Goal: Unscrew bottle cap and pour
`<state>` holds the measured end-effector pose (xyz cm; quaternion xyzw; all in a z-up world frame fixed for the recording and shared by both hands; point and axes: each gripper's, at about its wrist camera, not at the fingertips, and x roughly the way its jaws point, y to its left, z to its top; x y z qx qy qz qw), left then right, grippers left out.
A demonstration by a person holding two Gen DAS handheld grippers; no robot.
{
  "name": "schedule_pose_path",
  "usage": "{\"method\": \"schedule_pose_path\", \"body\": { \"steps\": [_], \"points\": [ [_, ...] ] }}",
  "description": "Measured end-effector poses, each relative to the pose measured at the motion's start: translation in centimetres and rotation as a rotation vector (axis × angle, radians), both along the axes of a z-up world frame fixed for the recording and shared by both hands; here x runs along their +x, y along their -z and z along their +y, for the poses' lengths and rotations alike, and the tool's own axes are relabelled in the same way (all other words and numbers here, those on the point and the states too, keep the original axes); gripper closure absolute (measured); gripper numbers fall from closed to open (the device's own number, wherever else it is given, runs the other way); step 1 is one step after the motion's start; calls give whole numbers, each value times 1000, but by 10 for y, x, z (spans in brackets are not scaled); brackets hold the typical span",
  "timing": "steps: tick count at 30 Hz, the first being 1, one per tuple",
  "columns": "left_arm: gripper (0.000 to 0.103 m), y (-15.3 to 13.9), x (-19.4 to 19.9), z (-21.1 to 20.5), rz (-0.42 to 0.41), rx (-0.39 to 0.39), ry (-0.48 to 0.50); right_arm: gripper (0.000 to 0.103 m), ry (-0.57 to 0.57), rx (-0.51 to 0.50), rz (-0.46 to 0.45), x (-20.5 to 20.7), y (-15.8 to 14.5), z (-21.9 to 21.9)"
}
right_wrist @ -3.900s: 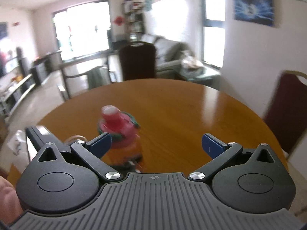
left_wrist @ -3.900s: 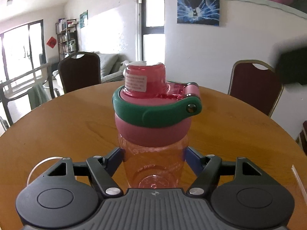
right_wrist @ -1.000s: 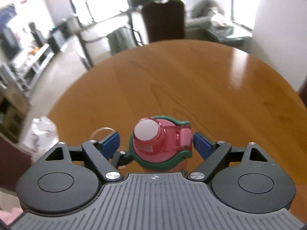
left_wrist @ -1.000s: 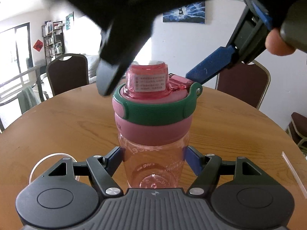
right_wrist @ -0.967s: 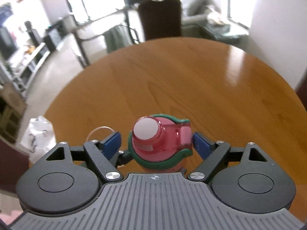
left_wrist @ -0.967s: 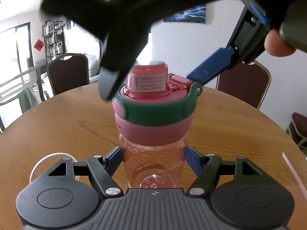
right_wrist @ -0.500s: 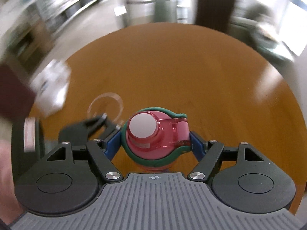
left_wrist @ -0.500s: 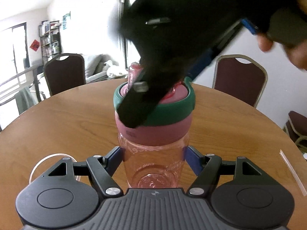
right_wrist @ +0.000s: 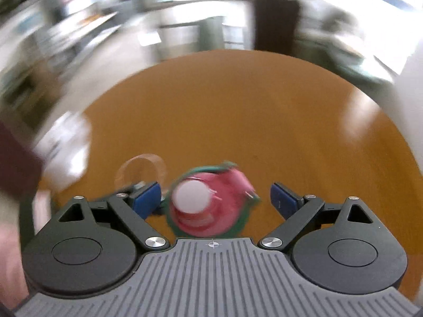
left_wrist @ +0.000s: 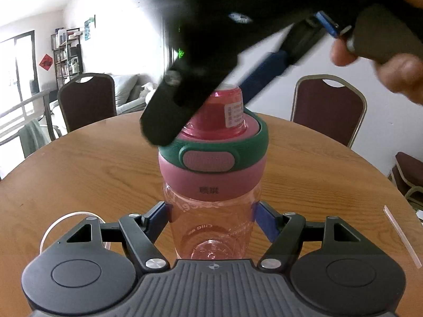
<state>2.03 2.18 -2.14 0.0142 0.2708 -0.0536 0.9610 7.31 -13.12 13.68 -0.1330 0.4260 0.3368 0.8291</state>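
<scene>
A clear pink bottle (left_wrist: 211, 229) stands upright on the round wooden table (left_wrist: 79, 163). It has a pink cap (left_wrist: 211, 158) with a green band and a pink button facing me. My left gripper (left_wrist: 211, 211) is shut on the bottle's body, low down. My right gripper (left_wrist: 219, 97) hangs over the cap from above, held by a person's hand (left_wrist: 396, 71). In the blurred right wrist view the cap (right_wrist: 208, 208) lies between the right gripper's (right_wrist: 215, 198) blue fingers, which stand open with a gap on each side.
A clear ring-shaped thing (left_wrist: 53, 227) lies on the table left of the bottle, also in the right wrist view (right_wrist: 141, 171). A thin clear strip (left_wrist: 401, 235) lies at the right. Dark red chairs (left_wrist: 84, 100) (left_wrist: 327, 108) stand behind the table.
The cap has turned on the bottle: its label swung right and the pink button now faces the left camera. The right gripper, shut on the cap half a second ago, has opened.
</scene>
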Motion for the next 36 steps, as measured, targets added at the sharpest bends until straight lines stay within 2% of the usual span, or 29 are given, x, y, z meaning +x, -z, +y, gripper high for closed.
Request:
{"method": "schedule_pose_path", "body": {
  "steps": [2,4,9,10,11,13,14,15,16,18,19,22,24,27,29,34,36],
  "points": [
    [33,0,0,0,-1,1,-4,10,78,52,48,-11,0,-3],
    [33,0,-8,-6,-2,4,-6,12,99,89,72,-17,-2,-5],
    [33,-1,-13,-11,-4,18,-2,15,83,40,5,-23,-6,6],
    [33,-1,-13,-11,-4,20,1,18,58,26,-20,-23,-7,9],
    [33,-2,-13,-11,-4,21,5,37,31,14,-46,-24,-9,11],
    [33,-2,-13,-12,-4,26,8,39,-78,-15,-76,-25,-14,22],
    [32,-2,-12,-12,-2,21,5,45,-116,-71,-104,-23,-15,35],
    [32,-2,-13,-12,-1,19,1,45,-123,-84,-112,-22,-15,37],
    [32,-2,-13,-13,0,18,-10,41,-123,-143,-163,-23,-14,41],
    [32,-2,-13,-14,-1,18,-20,14,-56,-135,-186,-21,-19,36],
    [32,-2,-13,-14,-1,18,-22,12,-31,-128,-185,-21,-20,34],
    [32,-2,-14,-16,-3,19,-29,12,120,-74,-108,-15,-18,16],
    [32,-3,-16,-18,-4,21,-35,15,174,-39,-40,-11,-10,12],
    [32,-3,-18,-19,-2,27,-42,21,213,5,-3,-11,-3,14],
    [32,-4,-18,-20,1,33,-45,21,199,-12,1,-15,1,25],
    [32,-3,-19,-20,-3,42,-37,30,134,-133,-75,-20,12,43],
    [32,-3,-20,-17,-4,31,-28,30,21,-165,-80,-17,12,43]
  ]
}}
